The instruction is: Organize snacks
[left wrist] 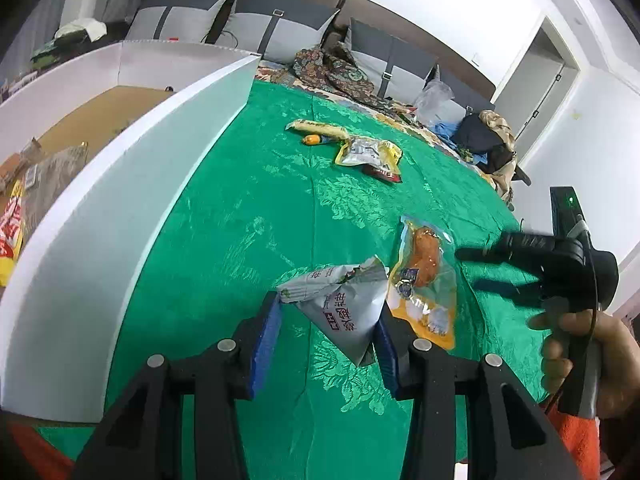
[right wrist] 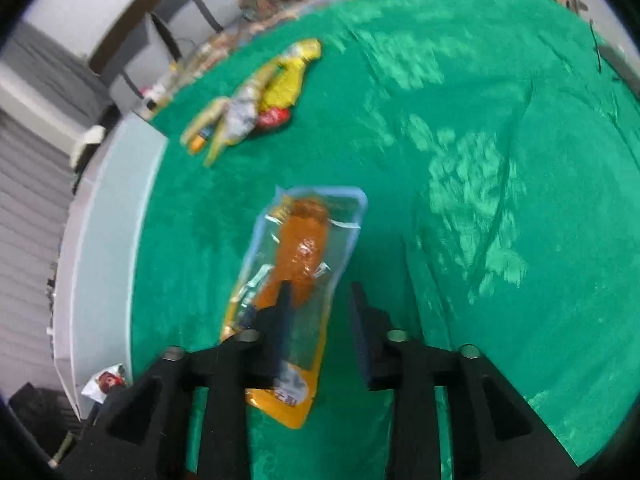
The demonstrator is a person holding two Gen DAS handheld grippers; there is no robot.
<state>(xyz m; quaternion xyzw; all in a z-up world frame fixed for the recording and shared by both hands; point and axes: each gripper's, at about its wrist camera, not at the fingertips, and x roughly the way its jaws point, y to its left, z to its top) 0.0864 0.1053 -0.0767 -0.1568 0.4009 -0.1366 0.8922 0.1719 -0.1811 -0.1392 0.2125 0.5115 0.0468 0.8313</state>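
Note:
My left gripper point(left wrist: 326, 312) is open, its blue pads either side of a crumpled silver snack packet point(left wrist: 344, 304) lying on the green cloth; the jaws are not closed on it. Beside it lies a clear-and-yellow pouch with an orange snack point(left wrist: 424, 284). In the right wrist view my right gripper point(right wrist: 320, 300) is open just above that same pouch point(right wrist: 296, 264), its left finger over the pouch. The right gripper also shows in the left wrist view point(left wrist: 476, 268). Farther off lie a yellow-silver packet point(left wrist: 368, 152), a long yellow packet point(left wrist: 320, 128) and a small orange tube point(left wrist: 314, 140).
A white cardboard box wall point(left wrist: 132, 184) stands along the left of the green tablecloth point(left wrist: 248, 220); snacks lie inside it point(left wrist: 12, 232). A sofa with cushions point(left wrist: 280, 24), patterned fabric and bags lie beyond the table's far edge.

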